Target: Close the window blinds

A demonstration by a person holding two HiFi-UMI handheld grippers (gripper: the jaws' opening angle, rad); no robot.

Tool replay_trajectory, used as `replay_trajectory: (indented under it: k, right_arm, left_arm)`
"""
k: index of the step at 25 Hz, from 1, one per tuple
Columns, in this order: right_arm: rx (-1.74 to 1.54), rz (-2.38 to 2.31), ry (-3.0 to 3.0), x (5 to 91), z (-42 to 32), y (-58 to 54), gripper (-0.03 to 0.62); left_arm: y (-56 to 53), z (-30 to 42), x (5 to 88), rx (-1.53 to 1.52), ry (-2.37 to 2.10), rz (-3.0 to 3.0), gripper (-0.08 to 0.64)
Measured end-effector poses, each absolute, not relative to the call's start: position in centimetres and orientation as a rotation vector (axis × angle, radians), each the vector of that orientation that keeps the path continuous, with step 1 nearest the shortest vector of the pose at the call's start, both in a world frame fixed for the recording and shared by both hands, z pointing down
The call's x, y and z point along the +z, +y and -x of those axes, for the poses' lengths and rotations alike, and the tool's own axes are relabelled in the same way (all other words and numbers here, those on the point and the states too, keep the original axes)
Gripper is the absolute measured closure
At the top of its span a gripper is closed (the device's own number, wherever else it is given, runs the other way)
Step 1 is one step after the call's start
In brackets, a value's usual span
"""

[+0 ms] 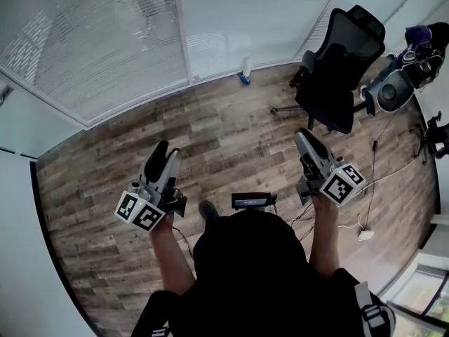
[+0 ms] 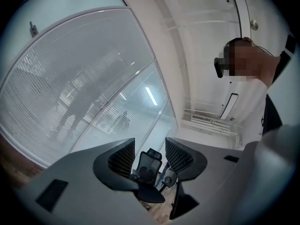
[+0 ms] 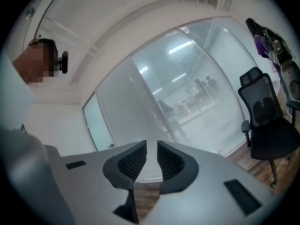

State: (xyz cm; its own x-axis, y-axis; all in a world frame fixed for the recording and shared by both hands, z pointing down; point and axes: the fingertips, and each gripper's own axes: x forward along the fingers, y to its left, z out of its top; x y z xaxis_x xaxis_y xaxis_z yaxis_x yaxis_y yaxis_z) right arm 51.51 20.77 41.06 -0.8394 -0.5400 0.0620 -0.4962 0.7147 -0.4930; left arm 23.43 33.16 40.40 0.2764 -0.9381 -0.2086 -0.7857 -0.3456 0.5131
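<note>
1. Currently, the left gripper (image 1: 159, 153) is hovering released, its jaws apart and gripping nothing.
2. The right gripper (image 1: 303, 137) is hanging empty, its jaws only narrowly parted.
3. The window blinds (image 1: 98, 48) are hanging ahead, across the wooden floor (image 1: 224, 146), apart from both grippers.

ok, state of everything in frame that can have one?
Left gripper: open, empty.
Right gripper: narrow gap between jaws, empty.
Left blind: down, slats open, see-through.
Middle blind: down, looks closed.
Chair: upright, unoccupied.
</note>
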Motion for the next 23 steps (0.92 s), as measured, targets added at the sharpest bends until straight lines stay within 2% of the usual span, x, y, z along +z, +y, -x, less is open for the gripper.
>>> replay_trajectory:
  k: [6,10,17,23]
  right_arm:
    - [-0.867,0.966,2.775,44.5,-61.7,19.3,0.527]
    - [-0.947,0.979,2.735,47.0,-66.2,18.9,0.534]
    - [-0.992,0.899,2.768,48.5,-68.6,18.3,0.535]
    - [-0.889,0.856,2.815,46.7,-68.1,16.6,0.535]
  left_arm:
    - [30.8,-32.7,39.6,-0.598,-1.485,-2.306,0.344]
    - [30.4,-36.2,39.6,-0.532,-1.503,-2.305,0.344]
    - [31.1,-40.6,40.0,-0.451,-1.53,-2.265,0.344]
    - [31.9,-40.6,39.0,-0.439,-1.557,-2.285,0.344]
